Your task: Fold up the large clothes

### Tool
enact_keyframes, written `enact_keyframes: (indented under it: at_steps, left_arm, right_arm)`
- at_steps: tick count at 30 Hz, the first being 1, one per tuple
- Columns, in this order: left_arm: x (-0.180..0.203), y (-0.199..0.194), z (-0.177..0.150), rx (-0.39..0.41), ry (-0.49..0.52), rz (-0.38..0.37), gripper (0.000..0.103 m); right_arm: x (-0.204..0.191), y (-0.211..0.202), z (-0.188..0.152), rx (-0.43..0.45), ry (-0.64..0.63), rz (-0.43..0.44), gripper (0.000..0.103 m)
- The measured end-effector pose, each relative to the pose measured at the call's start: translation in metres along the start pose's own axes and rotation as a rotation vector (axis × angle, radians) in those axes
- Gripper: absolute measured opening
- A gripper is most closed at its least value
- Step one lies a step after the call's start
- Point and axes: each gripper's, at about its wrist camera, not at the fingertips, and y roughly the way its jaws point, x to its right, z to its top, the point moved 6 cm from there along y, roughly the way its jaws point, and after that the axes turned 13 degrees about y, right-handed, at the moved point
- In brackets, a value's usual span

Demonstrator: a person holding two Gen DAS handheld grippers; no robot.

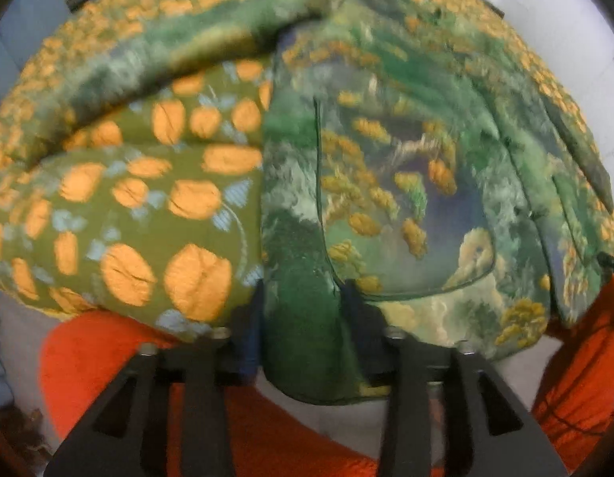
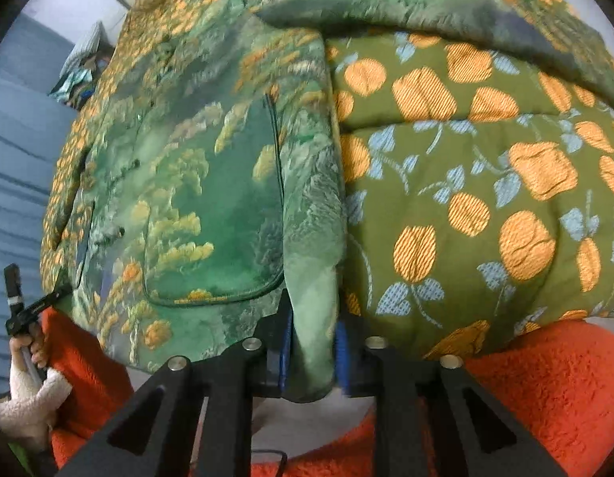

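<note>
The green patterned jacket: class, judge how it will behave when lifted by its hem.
The green patterned jacket probably flops, since its hem bunches between the left gripper and right gripper. Its puffy, quilted-looking folds suggest bulk, perhaps some weight.

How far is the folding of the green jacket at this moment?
Partly done, it seems. The jacket lies spread on the orange-flowered quilt, and one sleeve already crosses over. In hand: the left gripper and the right gripper each pinch the jacket's near edge. Left to do: probably folding that side over the pocket and then the body; no compact fold shows.
</note>
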Motion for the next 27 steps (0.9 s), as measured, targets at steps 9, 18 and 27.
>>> enact_keyframes:
  at_steps: [9,18,27]
  left_arm:
    - [0.006,-0.044,0.048,0.173,0.007,0.127,0.102]
    - [-0.004,-0.046,0.091,0.305,-0.100,0.120,0.103]
    - [-0.005,-0.027,0.075,0.259,-0.172,0.216,0.103]
  right_arm:
    - [-0.001,-0.069,0.023,0.257,0.008,-0.070,0.086]
    - [-0.021,-0.134,0.043,0.577,-0.007,0.050,0.092]
    - [0.009,-0.120,0.070,0.597,0.037,0.050,0.098]
